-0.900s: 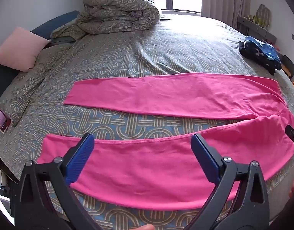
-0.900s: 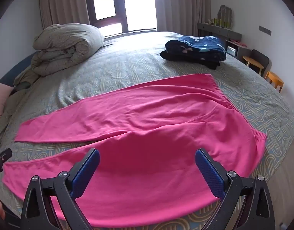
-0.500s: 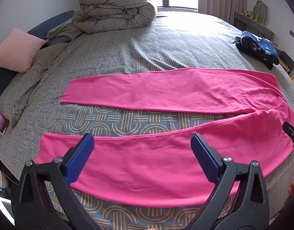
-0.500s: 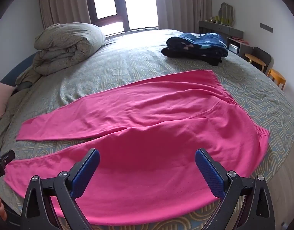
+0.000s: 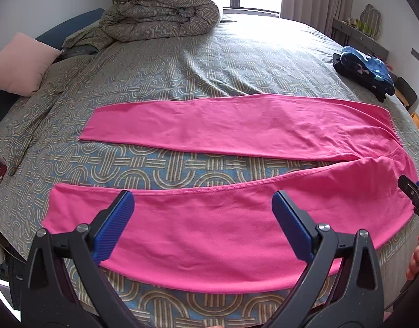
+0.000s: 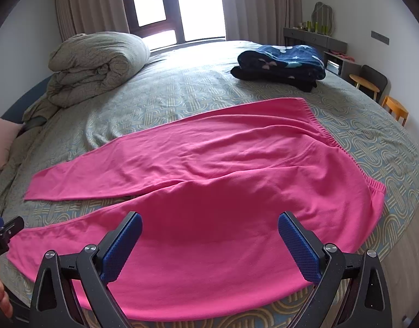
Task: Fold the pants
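The pants [image 5: 236, 125] lie spread flat on the bed [image 5: 209, 63], both legs pointing to the person's left and the waistband [image 6: 343, 147] to the right. The near leg [image 5: 209, 227] runs along the bed's front edge; the far leg [image 5: 226, 125] lies apart from it, with a strip of bedcover showing between them.

Both tools are above the near leg and hold nothing. The left hand-held gripper [image 5: 202, 224] has its jaws spread wide over the leg's lower half. The right hand-held gripper [image 6: 209, 242] is equally wide open over the thigh and seat.

Recommended procedure, judged from the layout: the step in hand appears to be the approach for the first fold, leg onto leg.
1. Lower each tool to the near edge of the near leg, one toward the cuff, one toward the waistband.
2. Close on the full thickness of cloth, not the top layer alone.
3. Lift both ends together and carry them evenly to the far leg, matching cuffs and outer seams.
Uneven lifting is likely to drag or twist the thin cloth.

Change from the earlier frames: both views sit slightly farther back and higher, so more of the bed's front edge shows. The pants have not shifted, and the jaws remain at the same wide spread. The rolled duvet [image 5: 160, 8] and dark blue clothes [image 6: 280, 60] are unmoved.
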### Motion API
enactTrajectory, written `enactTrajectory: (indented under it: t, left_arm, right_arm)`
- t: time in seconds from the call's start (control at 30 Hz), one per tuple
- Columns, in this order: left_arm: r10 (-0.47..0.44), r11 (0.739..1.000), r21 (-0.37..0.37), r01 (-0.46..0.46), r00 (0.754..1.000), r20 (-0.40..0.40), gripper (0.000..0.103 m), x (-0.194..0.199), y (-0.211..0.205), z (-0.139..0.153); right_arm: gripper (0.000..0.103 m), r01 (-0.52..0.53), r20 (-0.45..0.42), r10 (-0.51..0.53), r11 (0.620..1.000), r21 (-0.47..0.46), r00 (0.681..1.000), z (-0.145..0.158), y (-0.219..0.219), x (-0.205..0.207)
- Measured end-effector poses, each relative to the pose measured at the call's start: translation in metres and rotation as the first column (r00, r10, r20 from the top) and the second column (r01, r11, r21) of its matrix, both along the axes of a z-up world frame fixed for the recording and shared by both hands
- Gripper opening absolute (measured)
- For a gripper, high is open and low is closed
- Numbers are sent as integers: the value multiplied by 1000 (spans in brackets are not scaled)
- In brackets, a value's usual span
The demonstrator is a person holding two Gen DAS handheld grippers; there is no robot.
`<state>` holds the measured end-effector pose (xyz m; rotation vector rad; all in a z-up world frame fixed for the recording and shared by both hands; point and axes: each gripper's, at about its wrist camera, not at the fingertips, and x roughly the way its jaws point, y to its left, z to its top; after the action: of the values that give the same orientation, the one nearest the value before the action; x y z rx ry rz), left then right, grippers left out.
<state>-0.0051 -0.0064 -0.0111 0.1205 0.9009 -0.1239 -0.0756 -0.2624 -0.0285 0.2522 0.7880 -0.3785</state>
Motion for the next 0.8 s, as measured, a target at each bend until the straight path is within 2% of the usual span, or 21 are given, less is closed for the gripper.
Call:
enactTrajectory:
  t: [0.8]
  left_arm:
    - [0,999,-40,-1,1000,-24,100,-5,8,-7]
  right_arm:
    - [101,-14,-1,14,1000,-12,1000,1,8,-4]
